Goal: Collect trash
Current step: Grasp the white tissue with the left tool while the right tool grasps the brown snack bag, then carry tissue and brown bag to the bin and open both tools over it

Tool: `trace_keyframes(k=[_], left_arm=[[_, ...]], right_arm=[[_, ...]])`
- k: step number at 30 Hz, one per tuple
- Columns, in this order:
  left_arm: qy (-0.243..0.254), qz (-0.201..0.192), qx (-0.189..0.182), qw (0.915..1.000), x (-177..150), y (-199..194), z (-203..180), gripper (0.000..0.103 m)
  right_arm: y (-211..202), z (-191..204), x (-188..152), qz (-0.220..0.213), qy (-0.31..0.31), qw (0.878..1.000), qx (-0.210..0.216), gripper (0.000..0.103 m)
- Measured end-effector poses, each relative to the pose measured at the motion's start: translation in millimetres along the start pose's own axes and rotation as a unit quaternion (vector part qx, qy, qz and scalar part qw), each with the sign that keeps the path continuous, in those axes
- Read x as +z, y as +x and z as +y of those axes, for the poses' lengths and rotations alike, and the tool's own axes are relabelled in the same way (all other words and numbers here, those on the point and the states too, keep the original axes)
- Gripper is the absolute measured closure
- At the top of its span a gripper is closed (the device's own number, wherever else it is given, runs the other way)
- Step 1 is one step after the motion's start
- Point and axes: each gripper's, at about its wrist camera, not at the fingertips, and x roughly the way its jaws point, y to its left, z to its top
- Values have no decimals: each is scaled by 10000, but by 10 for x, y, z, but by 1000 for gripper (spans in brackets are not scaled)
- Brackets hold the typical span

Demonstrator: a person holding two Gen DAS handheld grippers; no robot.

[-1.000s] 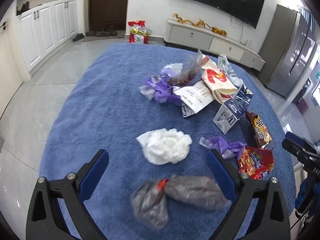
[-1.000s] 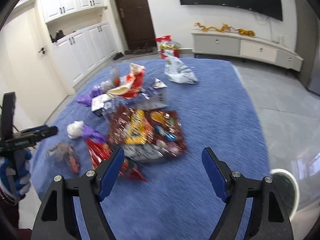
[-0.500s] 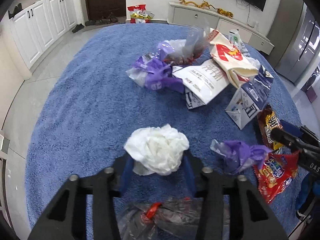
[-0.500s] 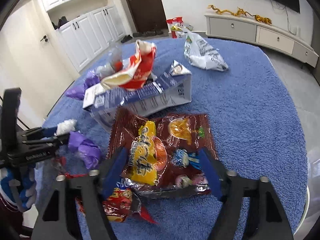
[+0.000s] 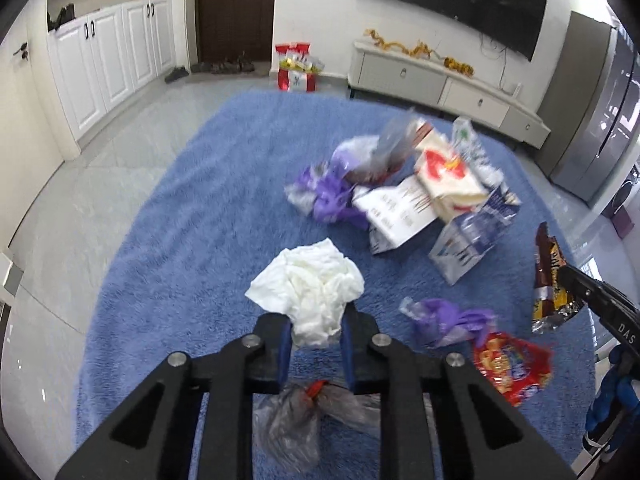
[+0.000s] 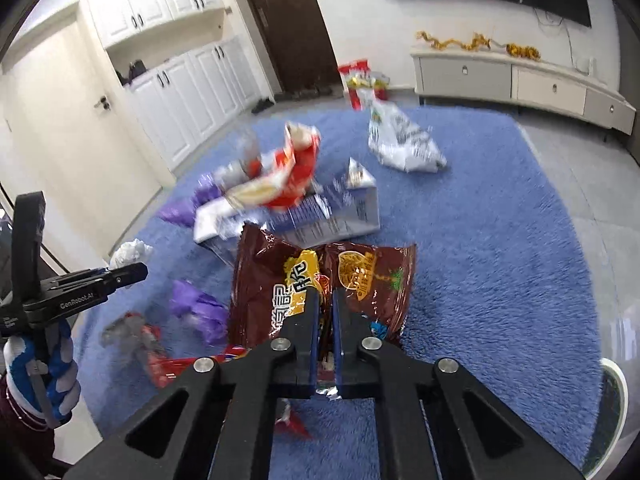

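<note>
Trash lies scattered on a blue rug point(image 5: 208, 208). My left gripper point(image 5: 316, 328) is shut on a crumpled white tissue wad point(image 5: 312, 284) and holds it above the rug. My right gripper point(image 6: 325, 312) is shut on a brown snack bag point(image 6: 320, 288) and holds it up. On the rug lie a purple wrapper point(image 5: 448, 320), a red snack bag point(image 5: 512, 360), a clear plastic bag point(image 5: 304, 416), a blue-and-white carton point(image 5: 472, 236), a white paper bag point(image 5: 396, 212) and a red-and-cream wrapper point(image 5: 444, 176).
A white-and-grey bag point(image 6: 404, 140) lies at the rug's far side. White cupboards point(image 5: 108, 48) stand at the left, a low TV cabinet point(image 5: 440, 80) at the back. A round white rim point(image 6: 612, 400) shows at the rug's right edge. Grey tiled floor surrounds the rug.
Both grippers closed from wide open: the left on the white tissue wad, the right on the brown snack bag. Both then lifted their items off the rug.
</note>
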Motion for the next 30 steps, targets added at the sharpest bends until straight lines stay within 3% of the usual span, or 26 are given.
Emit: trace_keyframes(k=[7,13,17,22,27,30], left_arm=[[288,-294,-433,9982,109,-308,-426,84],[1032,-81,-1054,9890,99,-260,-1398,84],[1658,183,-1578,9733,5,-141,-2264,84],[2467,615,-2198,9418,-208,47,-3458,84],[2916,1094,-2450,9181,-413,357,-4327,82],[2941,1407,-2546,9104,-496,587,-4728,81]], right_arm=[[-668,-139,-31,-688,75,9975,-122,97],[-1204,-788,-299,-1025,478,9908,-739,97],[-1466,-1439,-605,-1057,1063,9812,-1215,97],[-1584,-2232,-1102,-815,1753,9647,-1789,97],[-1427,-2826,-1502,-462,2324,9503,-2017,97],[-1265,-3108,-1659,-304,2582,9433,-2065,96]])
